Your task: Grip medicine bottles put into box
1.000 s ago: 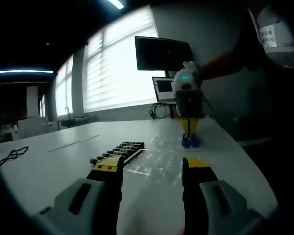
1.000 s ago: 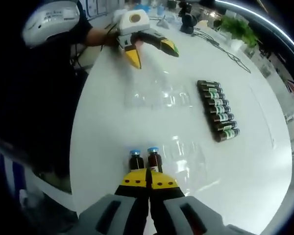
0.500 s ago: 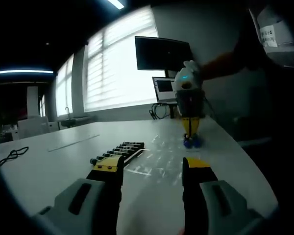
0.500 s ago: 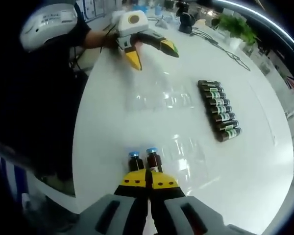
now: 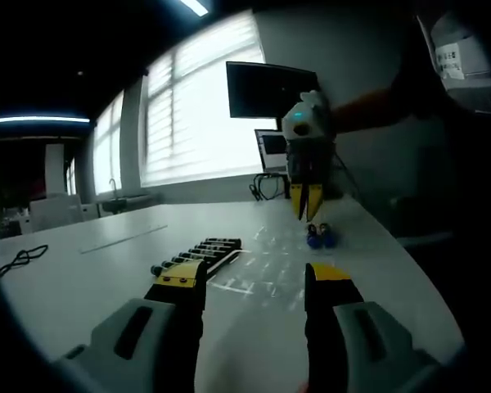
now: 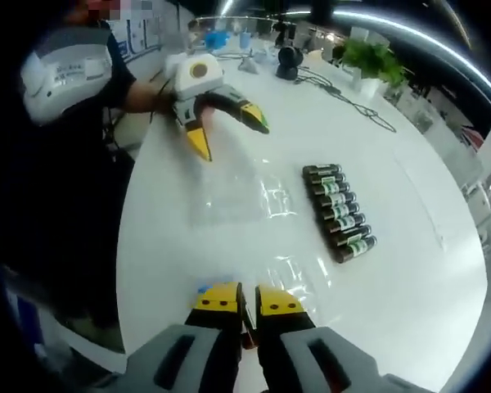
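— Starting from the left of the left gripper view: what lies on the table (image 5: 82, 278)?

— A row of dark medicine bottles (image 5: 198, 252) lying side by side. Just right of it there are glints from a clear box (image 5: 266, 260); its walls are hard to trace. Further right two blue-capped bottles (image 5: 319, 237) stand upright, near the table's edge.

— And the tools?

— The left tool (image 5: 254, 278) is released, jaws wide apart with nothing between them, low over the table and short of the row. The right tool (image 5: 308, 209) hangs above the two blue-capped bottles, apart from them.

— Is the right one grasping anything?

— No. In the right gripper view the right tool (image 6: 247, 301) has its jaws drawn close with a narrow gap, and nothing sits in that gap. A blue cap (image 6: 203, 289) peeks out behind its left jaw. Across the table the left tool (image 6: 229, 135) is spread wide, the clear box (image 6: 237, 196) lies between the two tools, and the row of dark medicine bottles (image 6: 338, 211) is to the right.

— So which step is this?

— I judge it a pause between grasps: no bottle is held, and I see none in the box.

— Next move?

— Probably spreading the right tool wider, lowering it around one upright bottle without knocking over its neighbour, closing, then carrying it to the box. The two stand close together, so the approach needs care.
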